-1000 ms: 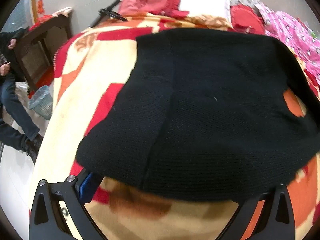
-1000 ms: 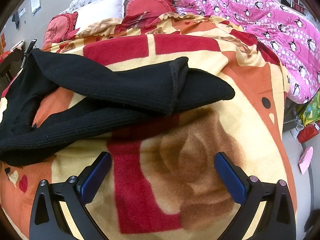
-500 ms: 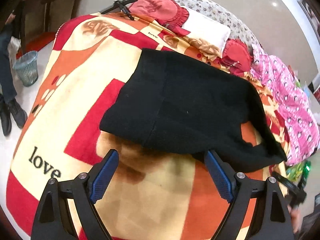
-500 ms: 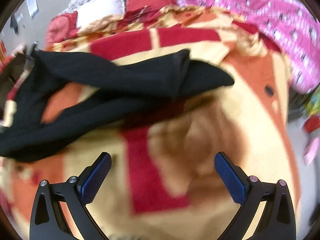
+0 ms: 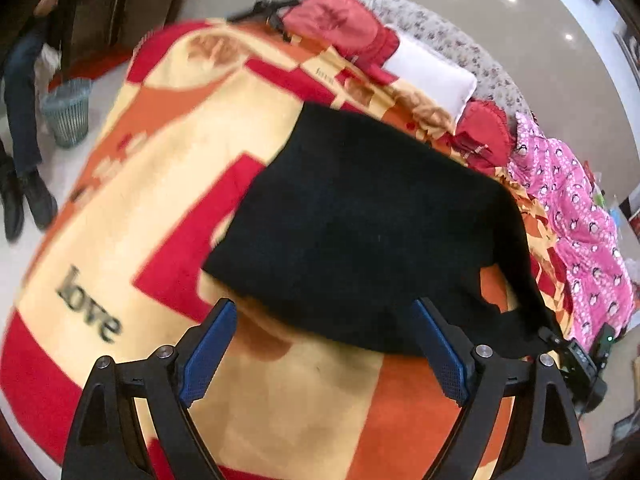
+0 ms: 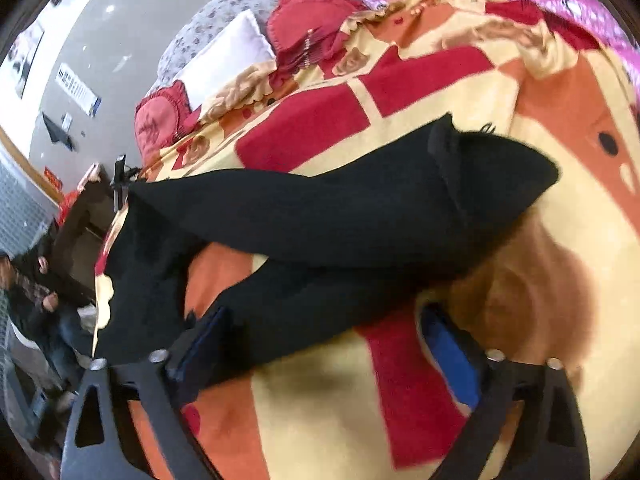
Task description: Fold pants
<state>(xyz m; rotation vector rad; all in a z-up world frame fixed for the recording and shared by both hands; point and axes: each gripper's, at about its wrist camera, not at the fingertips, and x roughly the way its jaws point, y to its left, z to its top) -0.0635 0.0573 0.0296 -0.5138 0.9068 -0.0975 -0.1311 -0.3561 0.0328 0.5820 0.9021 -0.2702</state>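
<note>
1. Your left gripper [image 5: 322, 344] is wide open, with nothing between its blue pads [image 5: 208, 354]. It hangs over the blanket [image 5: 168, 184], just at the near edge of the black pants [image 5: 360, 232].
2. Your right gripper [image 6: 324, 344] is closing, and it is not pressing on anything. One black pant leg [image 6: 304, 316] lies across the space between its fingers.
3. The pants lie loose on the bed, and the two legs cross each other.
4. The blanket is red, orange and cream, with the word "love" [image 5: 86, 306] on it.
5. Red pillows [image 5: 340, 20] and a white pillow [image 5: 432, 76] sit at the far end.
6. A pink cover [image 5: 580, 216] lies along one side.
7. Beside the bed, a small basket [image 5: 66, 110] stands on the pale floor, next to a person's legs [image 5: 22, 104].
</note>
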